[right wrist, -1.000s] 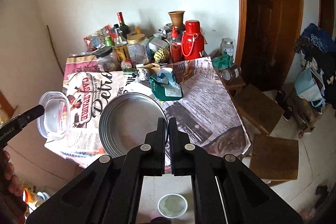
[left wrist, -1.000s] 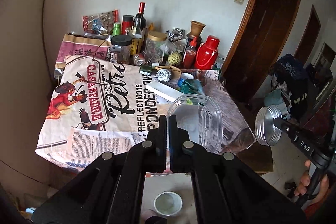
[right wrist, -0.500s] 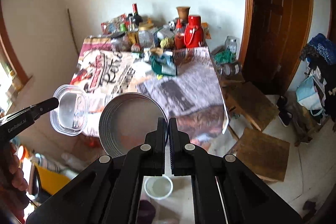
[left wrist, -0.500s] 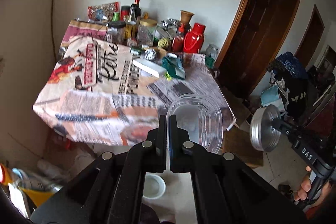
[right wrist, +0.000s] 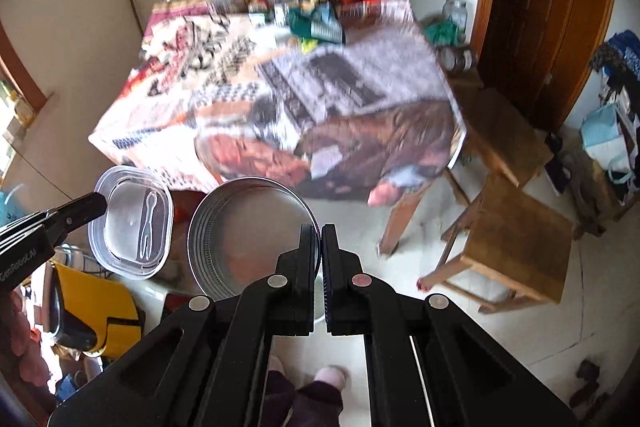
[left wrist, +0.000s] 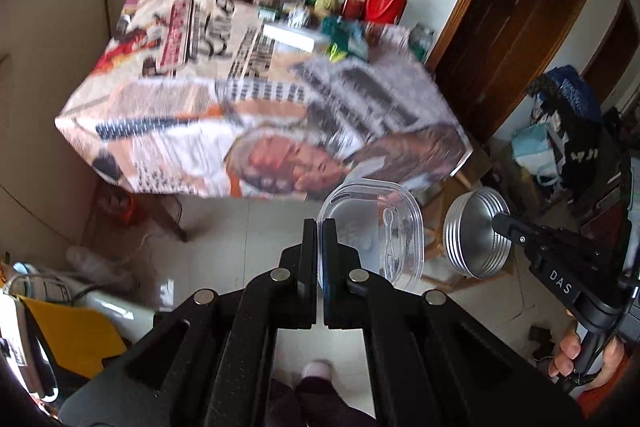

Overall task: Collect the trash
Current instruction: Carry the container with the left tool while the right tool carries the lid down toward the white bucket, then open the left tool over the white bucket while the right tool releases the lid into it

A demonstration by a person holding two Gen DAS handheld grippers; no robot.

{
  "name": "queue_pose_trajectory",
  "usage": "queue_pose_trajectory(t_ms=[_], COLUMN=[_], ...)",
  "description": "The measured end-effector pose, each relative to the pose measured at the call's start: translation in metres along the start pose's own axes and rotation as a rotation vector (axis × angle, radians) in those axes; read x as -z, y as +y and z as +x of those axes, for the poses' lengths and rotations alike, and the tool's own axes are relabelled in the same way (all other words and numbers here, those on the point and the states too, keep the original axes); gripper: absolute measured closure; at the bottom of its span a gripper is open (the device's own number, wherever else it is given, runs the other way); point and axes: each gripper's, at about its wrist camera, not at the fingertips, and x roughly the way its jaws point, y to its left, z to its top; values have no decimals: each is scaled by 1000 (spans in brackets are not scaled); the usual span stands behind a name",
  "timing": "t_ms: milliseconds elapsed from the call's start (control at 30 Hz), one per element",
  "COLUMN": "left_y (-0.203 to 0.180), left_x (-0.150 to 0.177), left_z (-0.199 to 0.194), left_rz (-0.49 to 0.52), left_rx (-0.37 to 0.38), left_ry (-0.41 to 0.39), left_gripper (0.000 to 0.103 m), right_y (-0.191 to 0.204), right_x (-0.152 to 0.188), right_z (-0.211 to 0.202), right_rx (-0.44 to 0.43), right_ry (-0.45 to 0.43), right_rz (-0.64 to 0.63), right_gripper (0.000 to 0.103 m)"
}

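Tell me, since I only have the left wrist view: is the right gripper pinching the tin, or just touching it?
Observer: Pinching. In the right wrist view the right gripper is shut on the rim of the tin.
Operator: Anything inside the tin?
Observer: No. Its open side faces that camera and looks empty.
Operator: Is the floor free to the right of the table?
Observer: No. Two wooden stools stand beside the table there, one behind the other.
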Motion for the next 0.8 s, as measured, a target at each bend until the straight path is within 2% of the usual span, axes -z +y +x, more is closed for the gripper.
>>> queue_pose_trajectory(t_ms=[167,367,600,800], left_y=[22,57,100,129], left_x=[15,47,104,155], left_z=[56,144,259,339], left_rz=[-3,-16,-36,-42], left_rx=[-22,-55,-82,-93], left_ry=[73,166,291,358], left_gripper=[103,103,103,103], right_y=[3,1,-7,-11], right_x=[14,45,95,139], right_z=[60,145,252,327], right_rx=[-6,7,35,31], right_ry=[78,165,264,328], right_rz=[1,21,38,62], right_gripper=[100,100,100,99])
